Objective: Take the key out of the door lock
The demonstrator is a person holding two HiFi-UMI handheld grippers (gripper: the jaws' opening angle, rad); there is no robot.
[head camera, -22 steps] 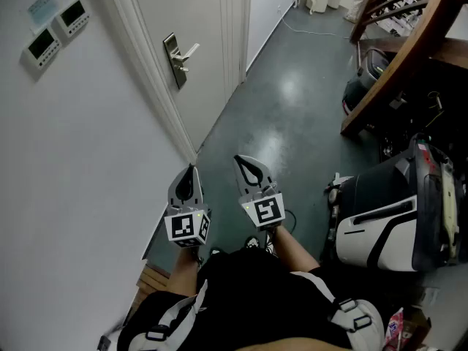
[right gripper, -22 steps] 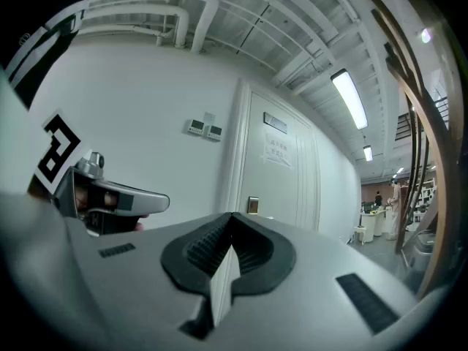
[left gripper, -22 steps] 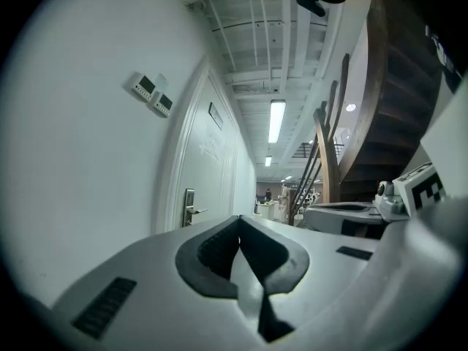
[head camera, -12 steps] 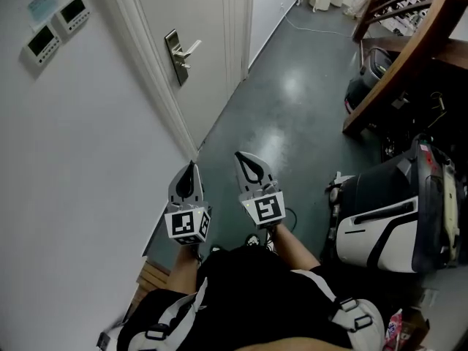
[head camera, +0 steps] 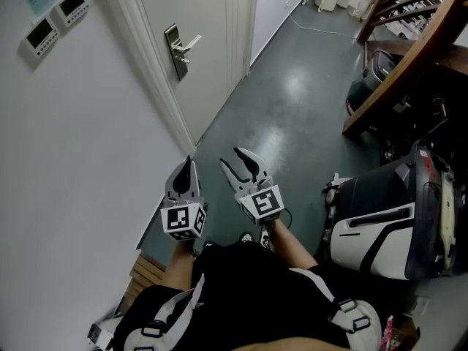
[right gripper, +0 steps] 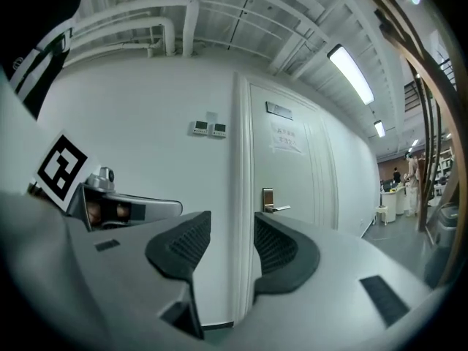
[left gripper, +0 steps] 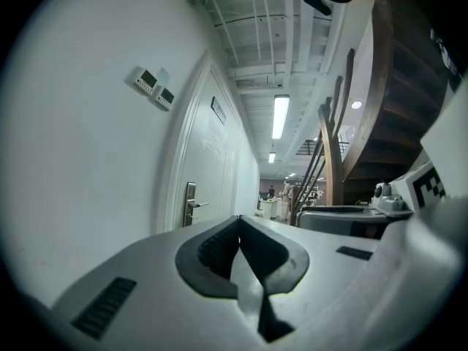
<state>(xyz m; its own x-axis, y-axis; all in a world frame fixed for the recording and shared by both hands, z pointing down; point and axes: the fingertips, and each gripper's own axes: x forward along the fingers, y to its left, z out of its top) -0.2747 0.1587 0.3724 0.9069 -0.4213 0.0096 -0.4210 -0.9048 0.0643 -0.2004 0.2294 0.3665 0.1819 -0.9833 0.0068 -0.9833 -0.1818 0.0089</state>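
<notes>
head view: both grippers are being held low, well apart from the door lock.
the left gripper is being held clenched on nothing, while the right gripper is being held released, jaws apart and empty. the lock plate is being seen on the door, beside the lever handle; the key is too small to be made out. ideally the right gripper is being raised level with the keyhole, so the key's head gets pinched squarely and drawn straight out.

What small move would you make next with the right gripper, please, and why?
Probably carry the right gripper forward toward the lock plate on the door: its jaws stand apart with nothing between them, the plate is far ahead, and no key can be made out.
</notes>
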